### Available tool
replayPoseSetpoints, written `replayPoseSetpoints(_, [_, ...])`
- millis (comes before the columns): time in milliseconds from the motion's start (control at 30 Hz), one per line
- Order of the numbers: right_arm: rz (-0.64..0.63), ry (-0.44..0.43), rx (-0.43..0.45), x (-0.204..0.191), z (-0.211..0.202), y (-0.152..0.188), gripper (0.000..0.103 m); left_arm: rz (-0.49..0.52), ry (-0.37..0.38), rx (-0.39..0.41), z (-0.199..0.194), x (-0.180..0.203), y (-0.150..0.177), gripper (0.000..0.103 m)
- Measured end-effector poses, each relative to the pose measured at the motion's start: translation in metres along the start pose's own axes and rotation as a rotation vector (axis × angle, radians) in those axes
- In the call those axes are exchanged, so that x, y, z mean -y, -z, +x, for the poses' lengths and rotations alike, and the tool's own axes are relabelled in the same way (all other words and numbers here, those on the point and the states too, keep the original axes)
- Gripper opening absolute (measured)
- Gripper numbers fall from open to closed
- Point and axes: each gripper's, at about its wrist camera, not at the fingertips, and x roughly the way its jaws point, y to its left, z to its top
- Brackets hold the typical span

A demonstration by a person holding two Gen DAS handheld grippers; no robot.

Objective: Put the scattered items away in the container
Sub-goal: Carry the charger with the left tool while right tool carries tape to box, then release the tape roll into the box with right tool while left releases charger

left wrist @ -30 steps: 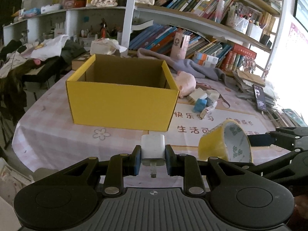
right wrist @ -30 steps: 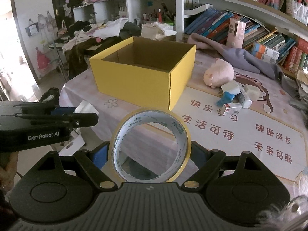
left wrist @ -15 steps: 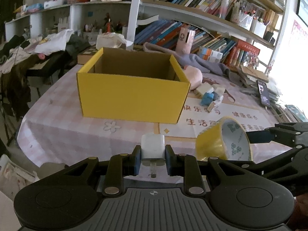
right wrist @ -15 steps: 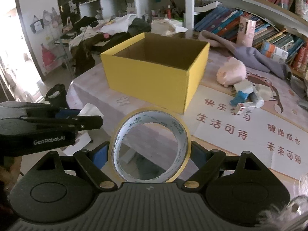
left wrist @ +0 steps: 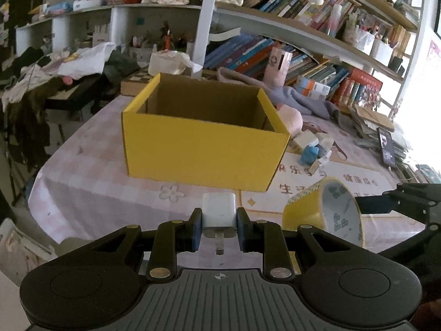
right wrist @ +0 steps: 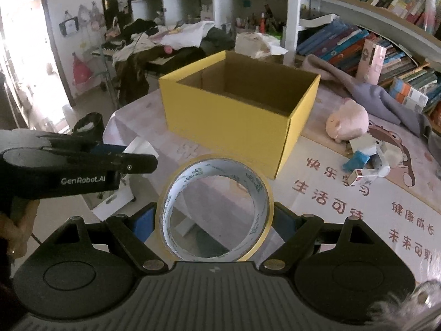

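My left gripper point(left wrist: 219, 220) is shut on a white charger plug point(left wrist: 219, 213), held above the table's near edge in front of the open yellow cardboard box point(left wrist: 204, 151). My right gripper point(right wrist: 215, 215) is shut on a yellow tape roll point(right wrist: 257, 190), held upright, right of the left gripper; the roll also shows in the left wrist view point(left wrist: 325, 212). The box point(right wrist: 228, 121) stands on the table ahead of both, and what I see of its inside is bare. The left gripper's body shows in the right wrist view point(right wrist: 80, 171).
A pink plush toy point(right wrist: 347, 121), small boxes and a blue item point(right wrist: 358, 160) lie right of the box on a printed mat point(right wrist: 358, 198). A phone point(left wrist: 387, 146) lies far right. Bookshelves point(left wrist: 303, 41) and a grey cloth point(left wrist: 300, 99) stand behind. Clothes pile at the left.
Both grippers have risen and moved closer to the yellow box, still holding the plug and the tape roll. More of the box's inside shows now.
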Motion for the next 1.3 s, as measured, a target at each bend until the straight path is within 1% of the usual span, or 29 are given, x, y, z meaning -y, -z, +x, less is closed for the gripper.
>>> replayPoseSetpoints(167, [-0.002, 0.013, 0.028, 0.013, -0.002, -0.011, 0.085, 0.039, 0.007, 0.058, 0.001, 0.003, -0.021, 0.024])
replayPoseSetpoints(267, [-0.001, 0.019, 0.059, 0.023, -0.005, -0.021, 0.085, 0.036, 0.002, 0.102, 0.001, 0.003, -0.037, 0.024])
replayPoseSetpoints(467, [-0.005, 0.035, 0.150, 0.039, -0.006, -0.055, 0.085, 0.066, 0.002, 0.163, 0.003, 0.002, -0.067, 0.024])
replayPoseSetpoints(633, [-0.064, 0.060, 0.211, 0.045, 0.003, -0.089, 0.085, 0.082, 0.008, 0.201, 0.009, -0.004, -0.092, 0.024])
replayPoseSetpoints(767, [-0.102, 0.073, 0.241, 0.049, 0.018, -0.115, 0.085, 0.121, -0.009, 0.218, 0.020, -0.007, -0.110, 0.024])
replayPoseSetpoints(933, [-0.137, 0.060, 0.243, 0.049, 0.041, -0.136, 0.085, 0.122, -0.022, 0.177, 0.041, -0.014, -0.125, 0.024])
replayPoseSetpoints(1033, [-0.167, 0.059, 0.231, 0.047, 0.057, -0.143, 0.085, 0.164, -0.037, 0.158, 0.053, -0.012, -0.130, 0.024])
replayPoseSetpoints(1100, [-0.179, 0.056, 0.214, 0.047, 0.069, -0.148, 0.085, 0.175, -0.037, 0.135, 0.063, -0.013, -0.134, 0.024])
replayPoseSetpoints(1200, [-0.195, 0.051, 0.183, 0.050, 0.088, -0.154, 0.085, 0.170, -0.038, 0.085, 0.083, -0.019, -0.140, 0.024])
replayPoseSetpoints(1300, [-0.217, 0.048, 0.153, 0.055, 0.109, -0.160, 0.085, 0.143, -0.046, 0.034, 0.107, -0.026, -0.145, 0.024])
